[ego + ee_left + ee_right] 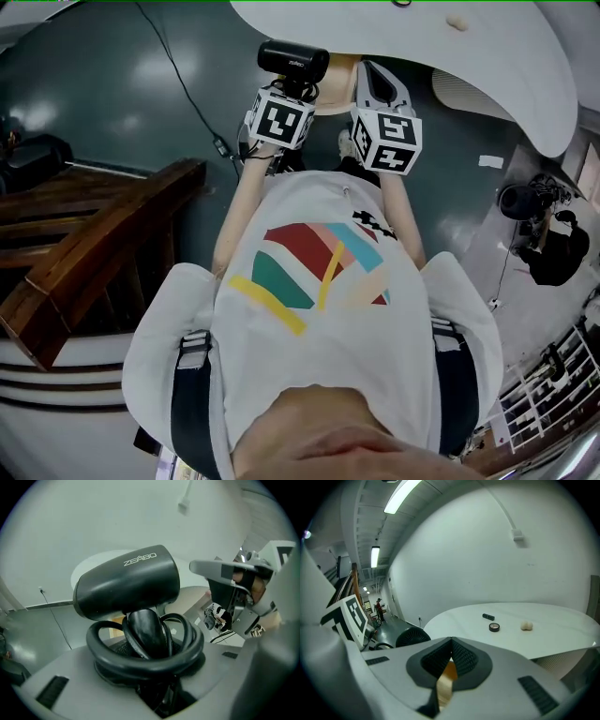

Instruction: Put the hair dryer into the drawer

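Left claw [151,667] grips the hair dryer [126,581] by its handle [145,630] through the coiled cord [101,644], right claw [449,660] closed and empty; it looks rigid, slick and top-heavy, so you should grip low on the handle.

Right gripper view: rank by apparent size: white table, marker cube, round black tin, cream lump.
1. white table
2. marker cube, though it sits nearest the camera, so its true size is unsure
3. round black tin and cream lump: they look alike, no ranking
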Tool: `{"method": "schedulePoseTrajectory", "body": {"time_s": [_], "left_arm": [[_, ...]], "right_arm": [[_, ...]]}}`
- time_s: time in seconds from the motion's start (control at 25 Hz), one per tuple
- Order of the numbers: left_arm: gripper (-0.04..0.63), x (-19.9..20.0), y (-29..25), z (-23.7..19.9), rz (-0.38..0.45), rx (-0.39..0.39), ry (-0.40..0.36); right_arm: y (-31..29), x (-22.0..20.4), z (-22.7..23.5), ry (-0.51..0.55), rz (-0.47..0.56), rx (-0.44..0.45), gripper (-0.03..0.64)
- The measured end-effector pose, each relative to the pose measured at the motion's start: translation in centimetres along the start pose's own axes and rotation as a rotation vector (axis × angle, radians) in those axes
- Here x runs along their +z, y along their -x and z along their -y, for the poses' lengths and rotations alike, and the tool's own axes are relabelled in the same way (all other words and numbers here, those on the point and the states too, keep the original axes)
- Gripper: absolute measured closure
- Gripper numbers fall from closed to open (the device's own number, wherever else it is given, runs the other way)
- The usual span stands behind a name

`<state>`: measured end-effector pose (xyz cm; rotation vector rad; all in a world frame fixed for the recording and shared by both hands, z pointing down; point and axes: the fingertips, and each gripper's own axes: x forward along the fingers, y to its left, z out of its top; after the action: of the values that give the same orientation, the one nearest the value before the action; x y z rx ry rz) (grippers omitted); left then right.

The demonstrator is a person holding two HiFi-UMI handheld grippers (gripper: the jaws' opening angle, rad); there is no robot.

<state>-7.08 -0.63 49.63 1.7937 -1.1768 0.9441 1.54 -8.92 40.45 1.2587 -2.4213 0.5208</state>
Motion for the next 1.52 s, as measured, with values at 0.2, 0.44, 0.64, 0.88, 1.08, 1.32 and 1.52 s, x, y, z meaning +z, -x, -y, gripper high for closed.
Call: {"method": "schedulePoseTrajectory", "body": {"time_s": [0.2,0.44,0.64,0.88,1.08,1.32,1.52], "left_arm": [[0.405,-2.9,-2.3,-0.2,-0.127,-0.018,-0.013],[0.406,-3.2,-4.5,-0.1,-0.195,-0.043,-0.042],[0.407,-3.2,-6.6,-0.3,-0.246,-0.054,-0.071],[0.408,-3.5,-8.5,-0.5,-0.298,-0.074,-0.052],[0.408,-3.5,-9.6,-1.0,-0.325,-0.067,-0.067],[0.408,-3.4,-11.7,-2.0,-0.369,-0.050,-0.082],[0.408,-2.5,-13.5,-3.2,-0.413,-0.030,-0.075]], "right_arm": [[-0.1,-1.5,0.2,-0.016,-0.038,-0.023,0.606],[0.2,-2.6,1.6,-0.045,-0.071,-0.069,0.606],[0.2,-3.2,2.6,-0.064,-0.088,-0.099,0.606],[-0.1,-3.3,3.6,-0.073,-0.107,-0.115,0.606],[-0.3,-3.3,4.1,-0.077,-0.111,-0.126,0.606],[-0.6,-2.9,4.8,-0.078,-0.111,-0.139,0.606],[-0.7,-3.1,5.9,-0.087,-0.122,-0.156,0.606]]}}
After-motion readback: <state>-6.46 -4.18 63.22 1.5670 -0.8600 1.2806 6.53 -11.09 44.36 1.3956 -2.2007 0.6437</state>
